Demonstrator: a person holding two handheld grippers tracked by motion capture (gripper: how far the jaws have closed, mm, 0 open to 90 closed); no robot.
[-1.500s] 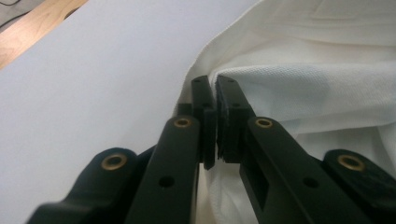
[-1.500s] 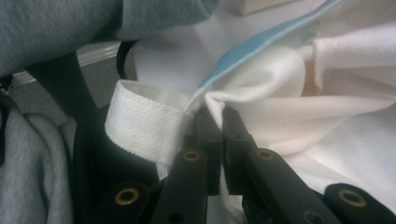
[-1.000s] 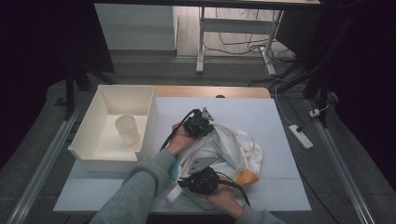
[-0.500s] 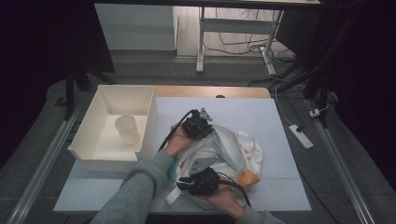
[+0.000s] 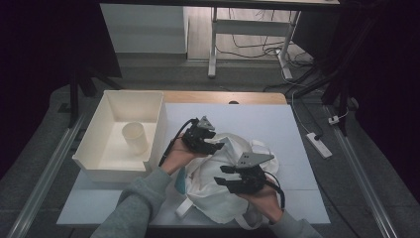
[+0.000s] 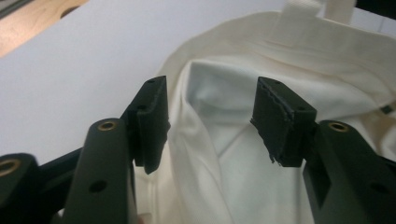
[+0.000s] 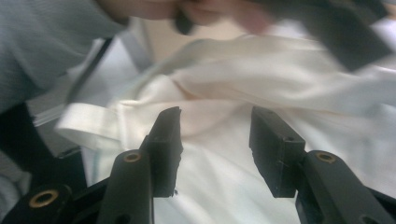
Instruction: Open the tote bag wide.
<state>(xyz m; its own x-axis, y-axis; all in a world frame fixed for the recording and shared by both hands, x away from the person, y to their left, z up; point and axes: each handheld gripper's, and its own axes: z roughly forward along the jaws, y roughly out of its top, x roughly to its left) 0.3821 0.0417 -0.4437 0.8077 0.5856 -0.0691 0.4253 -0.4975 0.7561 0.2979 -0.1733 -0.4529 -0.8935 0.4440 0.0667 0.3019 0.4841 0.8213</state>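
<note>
Both jaw pairs spread wide (nothing gripped): left hand-held gripper [image 6: 208,123], right hand-held gripper [image 7: 215,149] over cloth bag [image 5: 218,196].

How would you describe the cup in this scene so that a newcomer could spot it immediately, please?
Find the white table, then the open white bin on its left side. The cup lies tipped inside that bin, alone there, a small pale cylinder, well apart from the crumpled cloth bag by the grippers.
</note>
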